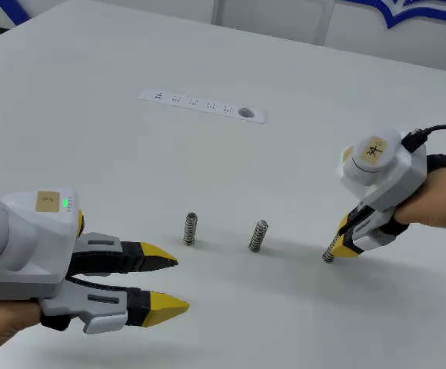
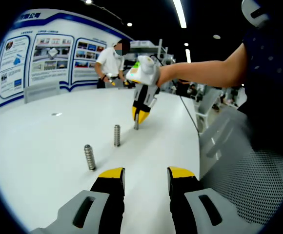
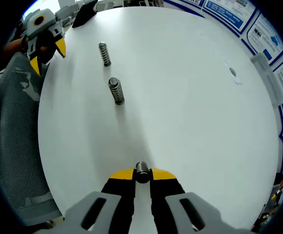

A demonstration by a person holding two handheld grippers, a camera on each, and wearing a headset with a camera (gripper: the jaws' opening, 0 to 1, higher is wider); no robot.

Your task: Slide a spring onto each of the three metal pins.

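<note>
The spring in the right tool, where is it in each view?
Head view: the spring stands right of centre, in the right tool.
Left gripper view: spring upper middle, under that tool.
Right gripper view: spring bottom centre, between the yellow tips.
Shared landmark: the middle spring, next along the row.
</note>
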